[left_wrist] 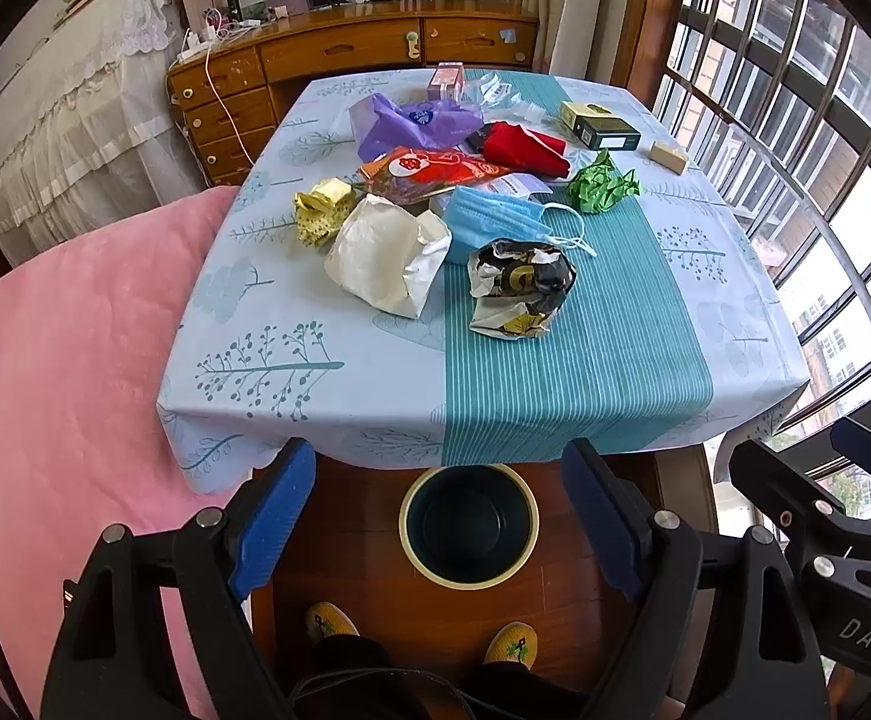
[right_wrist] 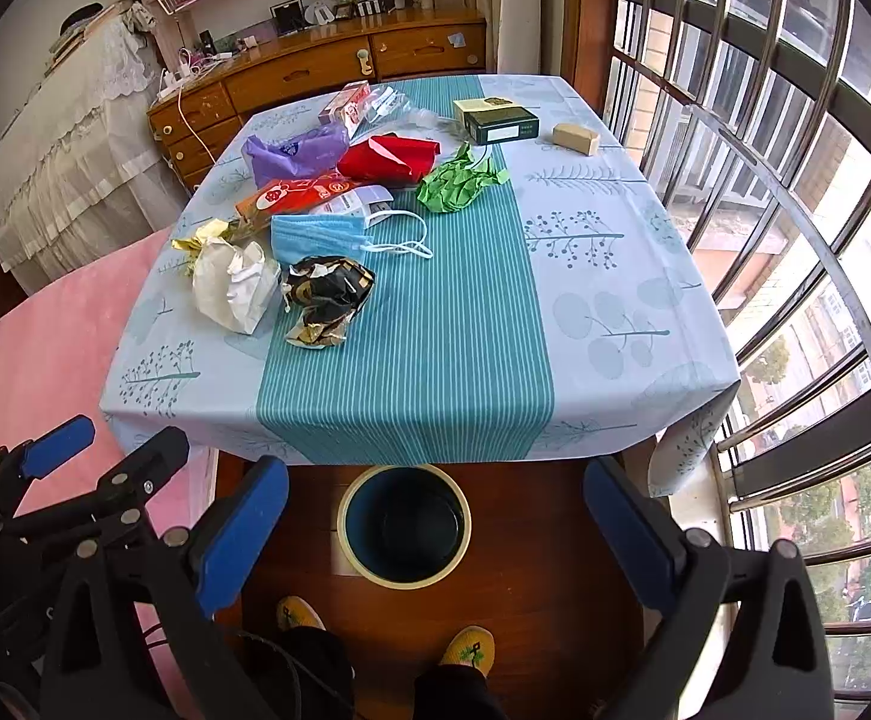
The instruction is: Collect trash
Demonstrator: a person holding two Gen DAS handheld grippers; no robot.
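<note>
Both my tongs hung wide apart with nothing between their pads: the left tongs (left_wrist: 438,516) and the right tongs (right_wrist: 435,531) each tilted steeply down, side by side, short of the near table edge. The bin (left_wrist: 411,546) stood on the floor directly below and between the pads of each, just under the overhang of the tablecloth (left_wrist: 555,396), and nothing showed inside it.

What worried me most was the heap itself. The trash lay ahead of and above my pads, well apart from them, packed so that pieces touched or overlapped. The black-and-gold wrapper (left_wrist: 522,288) was nearest, just beyond the left tongs' right pad; the white crumpled paper (left_wrist: 384,252) sat beside it toward the left pad. Reaching for either, I judged I could snag the ear loops of the blue face mask (left_wrist: 495,222), which trailed right against the black wrapper, and drag it along or off the table.

Further ahead lay the red-orange packet (left_wrist: 435,171), the purple bag (left_wrist: 411,123), the red paper (left_wrist: 522,147) and the green paper ball (left_wrist: 603,183). Light crumpled pieces might slip from a loose pinch and miss the bin, since the cloth's edge partly overhung its far rim. With both tongs so close together, they could also knock each other.
</note>
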